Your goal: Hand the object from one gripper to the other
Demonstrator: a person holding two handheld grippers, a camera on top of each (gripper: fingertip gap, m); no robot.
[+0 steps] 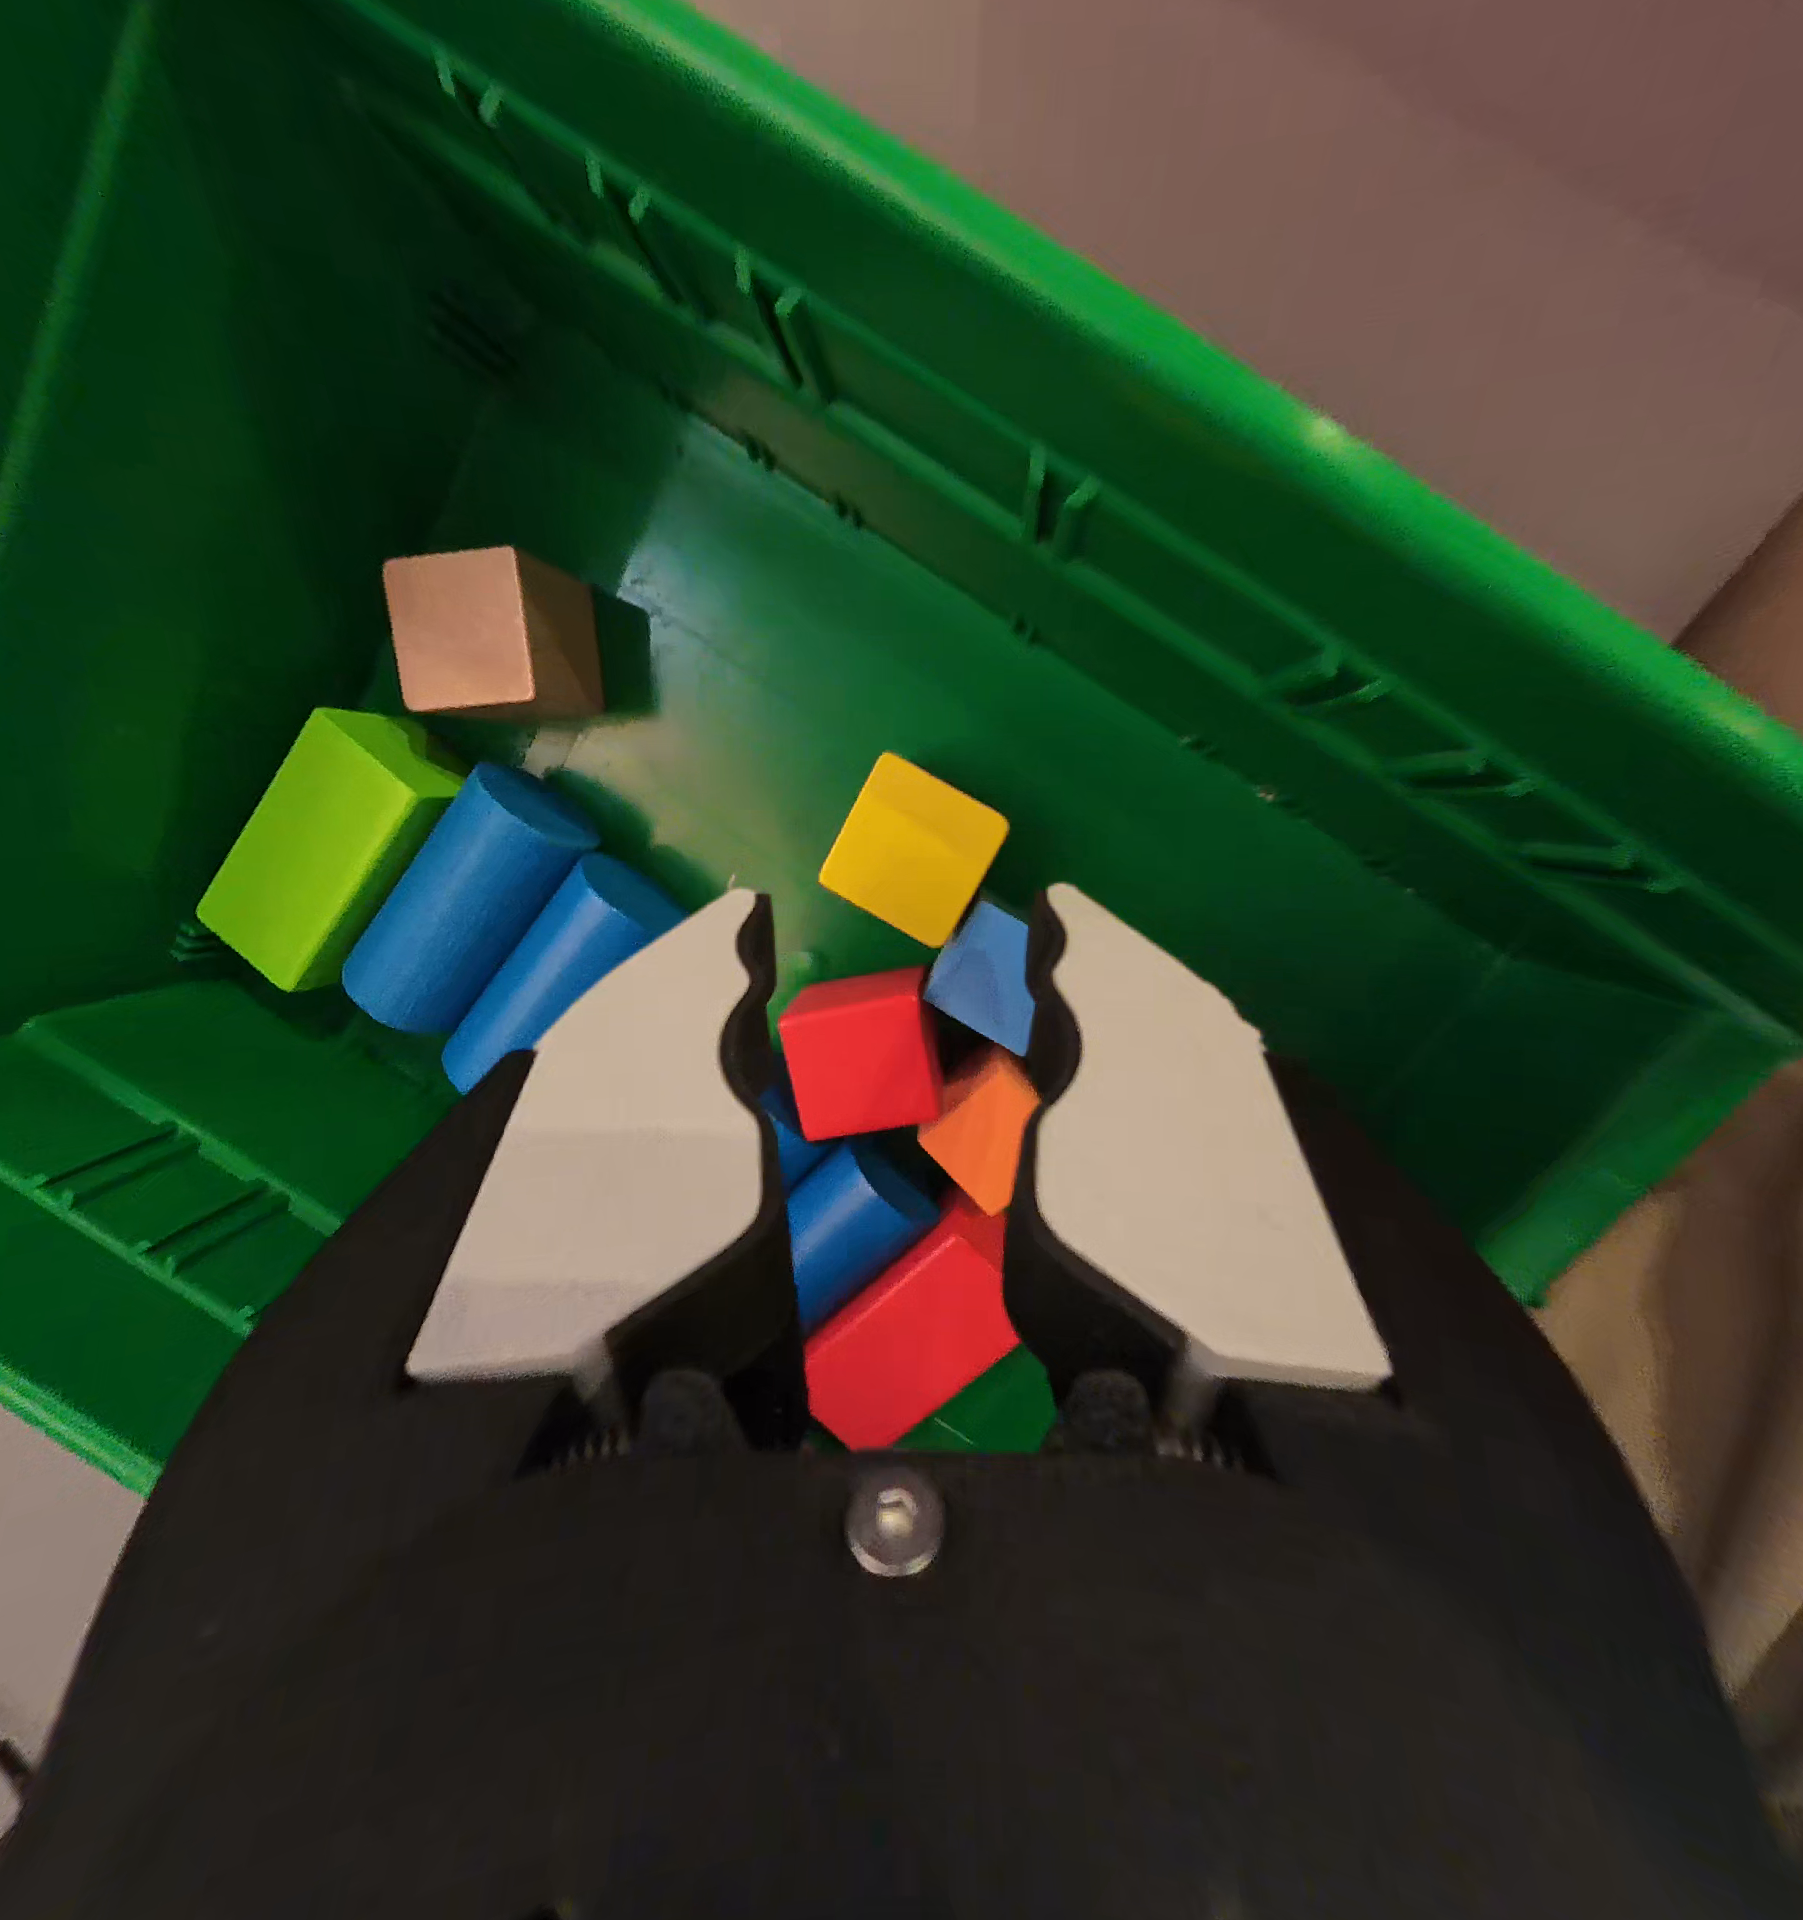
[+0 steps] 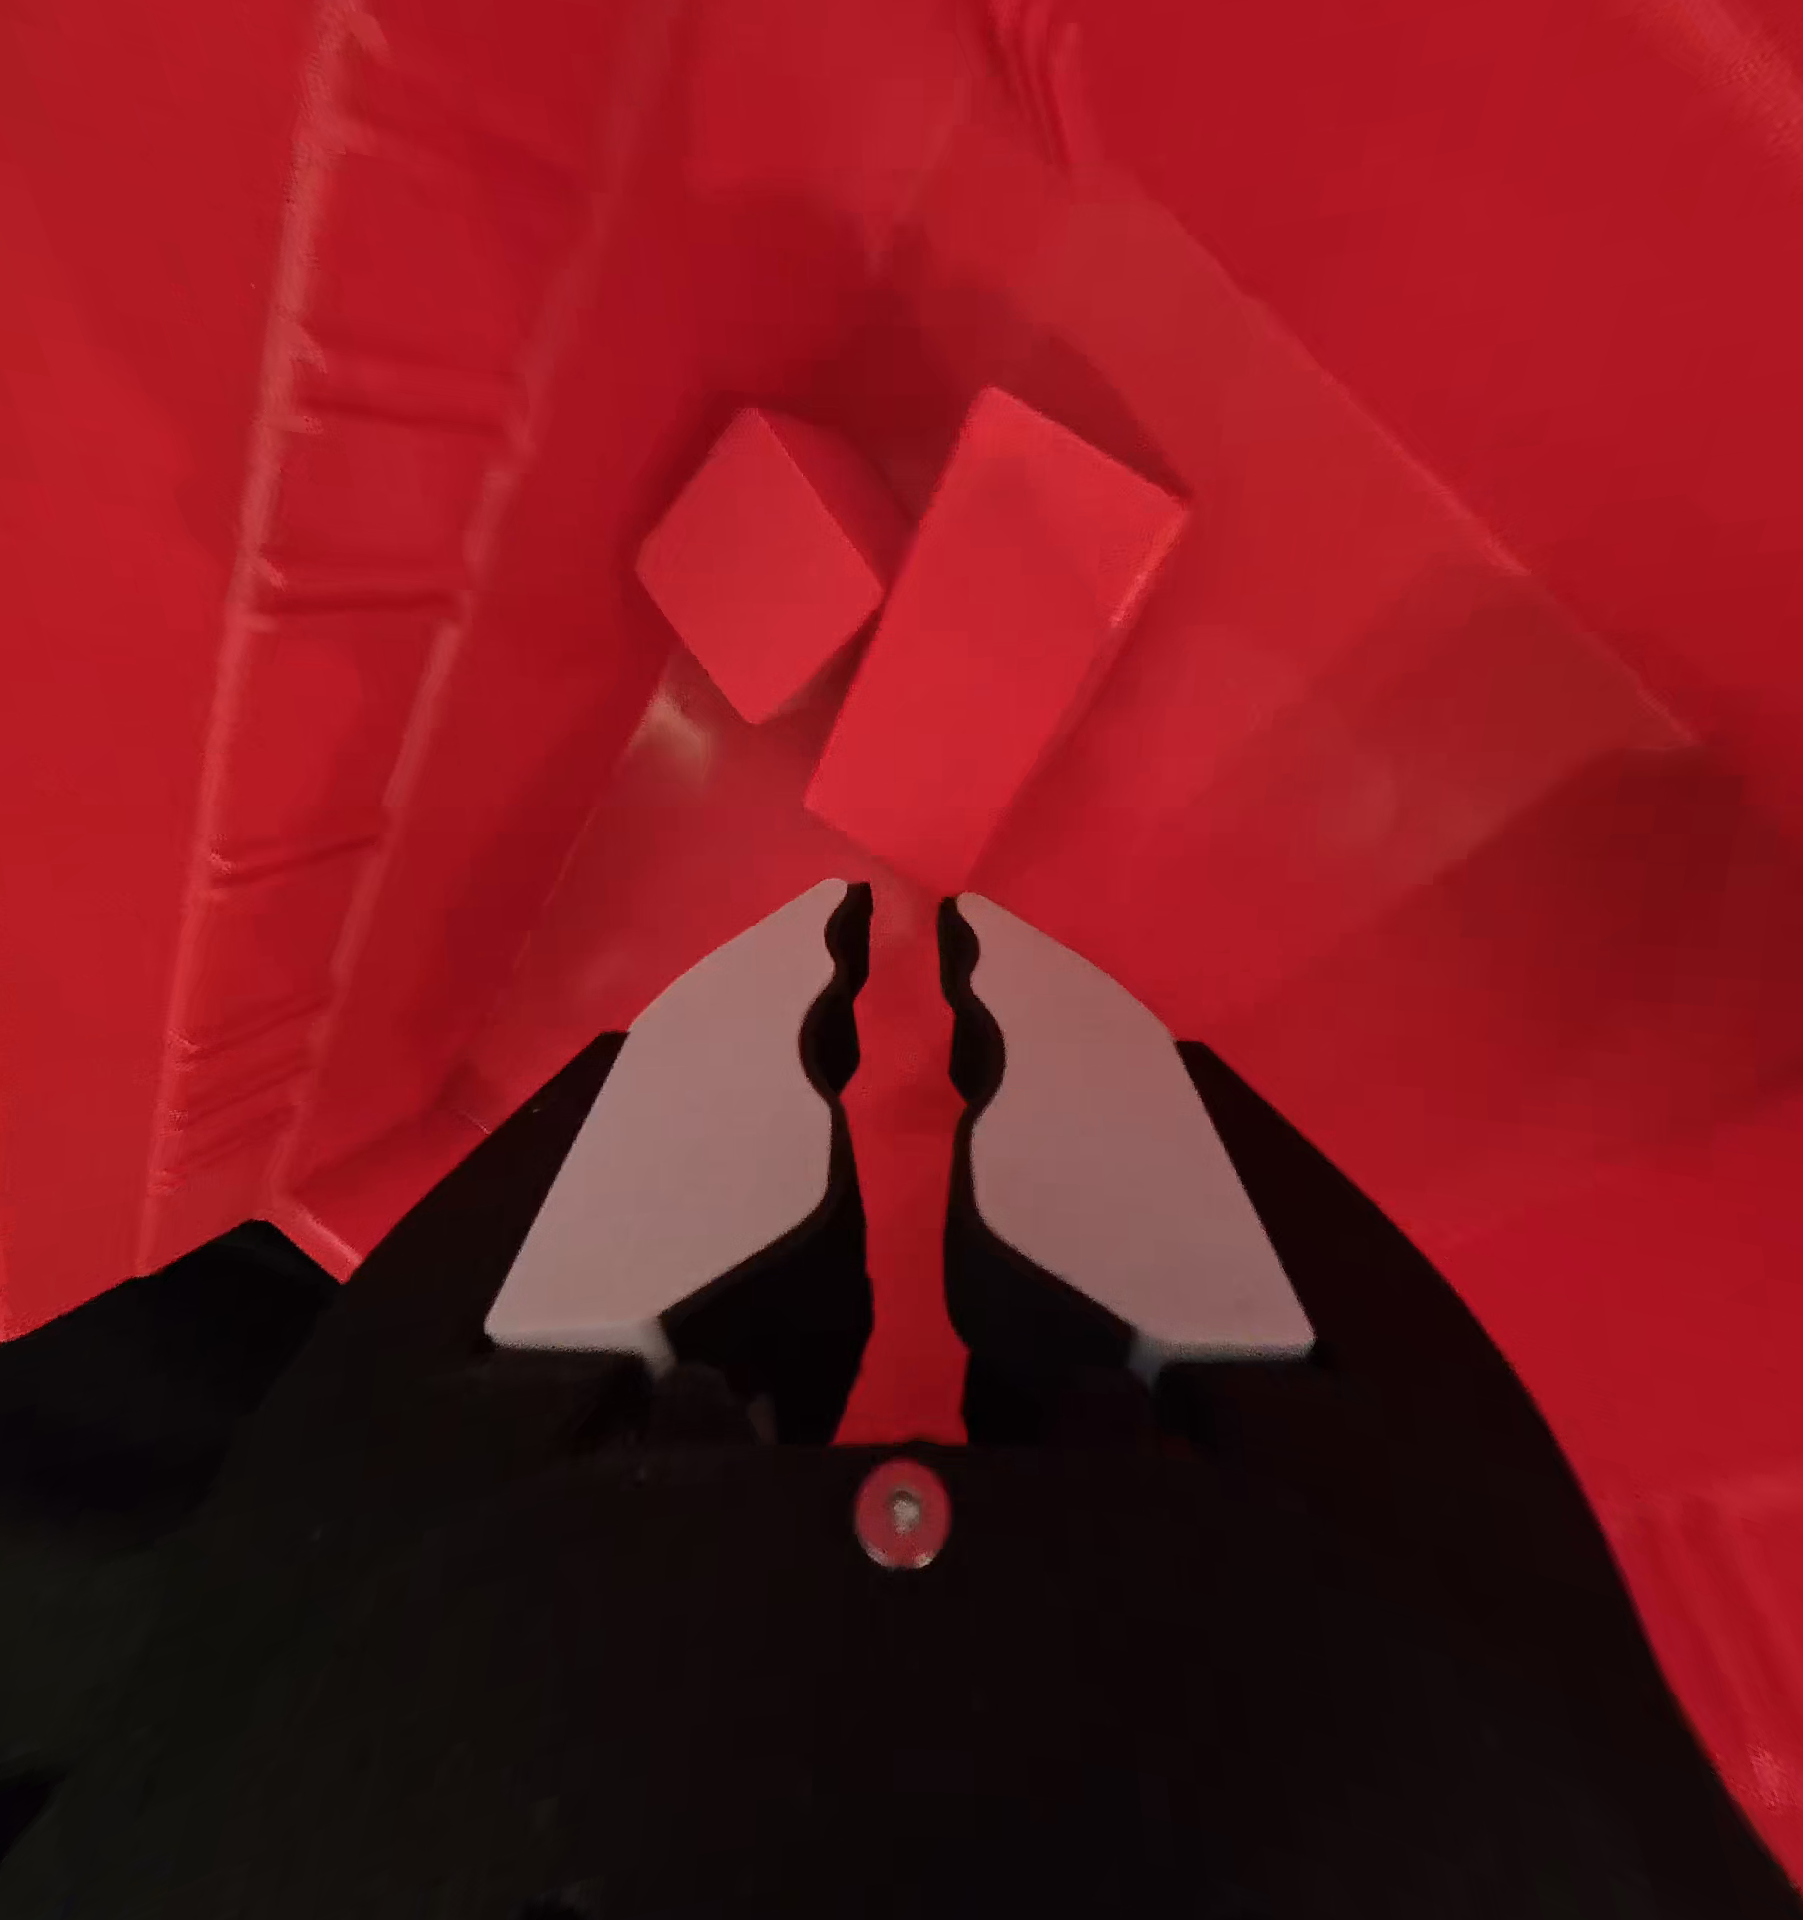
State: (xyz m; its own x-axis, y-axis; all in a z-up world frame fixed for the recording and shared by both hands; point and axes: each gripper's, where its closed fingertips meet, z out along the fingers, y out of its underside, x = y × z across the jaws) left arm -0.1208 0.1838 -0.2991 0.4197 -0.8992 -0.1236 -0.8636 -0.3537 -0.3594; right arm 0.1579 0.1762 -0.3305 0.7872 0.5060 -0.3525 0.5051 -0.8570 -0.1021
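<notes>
red cube [image 1: 855, 1049] lies in green bin [image 1: 1292, 540] between spread left claw [image 1: 902, 914] tips; right claw [image 2: 902, 894] nearly clenched, empty.

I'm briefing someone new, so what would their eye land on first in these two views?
First, the green bin filling the left wrist view, with bright blocks on its floor: a red cube between the open left gripper fingers. In the right view, two red blocks lie in a red bin.
</notes>
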